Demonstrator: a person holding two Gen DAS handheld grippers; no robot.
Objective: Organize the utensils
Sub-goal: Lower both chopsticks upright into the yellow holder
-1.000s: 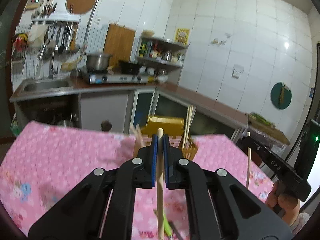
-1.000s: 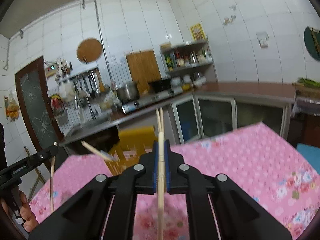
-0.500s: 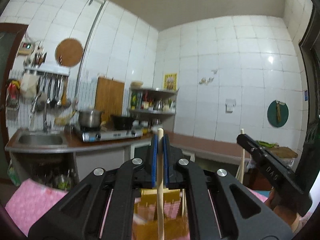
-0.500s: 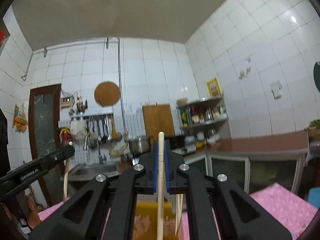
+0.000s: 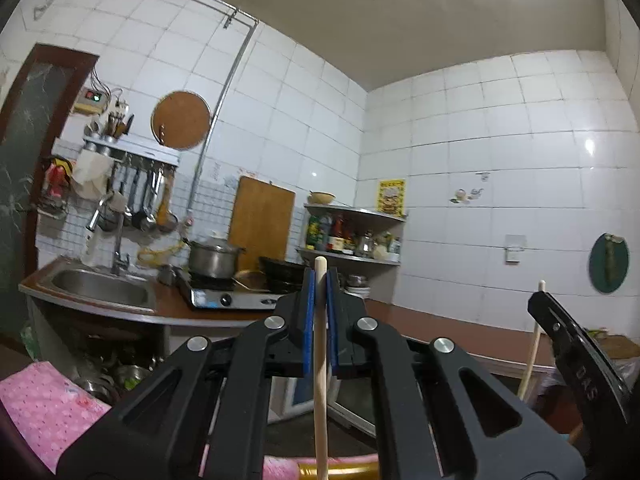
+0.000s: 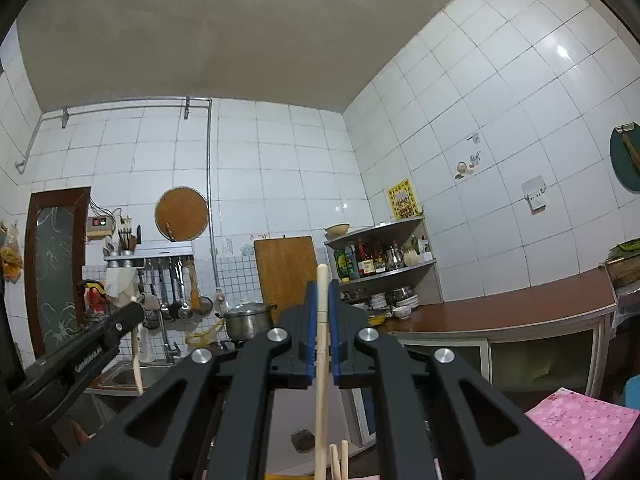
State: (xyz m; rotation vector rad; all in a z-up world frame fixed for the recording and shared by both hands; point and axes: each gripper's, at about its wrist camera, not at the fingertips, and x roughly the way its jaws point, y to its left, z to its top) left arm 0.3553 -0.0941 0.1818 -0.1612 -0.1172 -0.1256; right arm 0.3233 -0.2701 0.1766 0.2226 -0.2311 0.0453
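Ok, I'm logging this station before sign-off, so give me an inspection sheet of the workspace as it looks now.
Surface: pink floral cloth, only corners in view.
Job's things: one chopstick upright in the left gripper; another chopstick in the right gripper; more chopstick tips below.
Clutter: nothing seen on the visible cloth.
Grippers: both shut on their chopsticks, pointing slightly upward.
Cables: wires at the wall switch box.
Surroundings: tiled kitchen, sink, pot on stove, cutting board, corner shelf of bottles.
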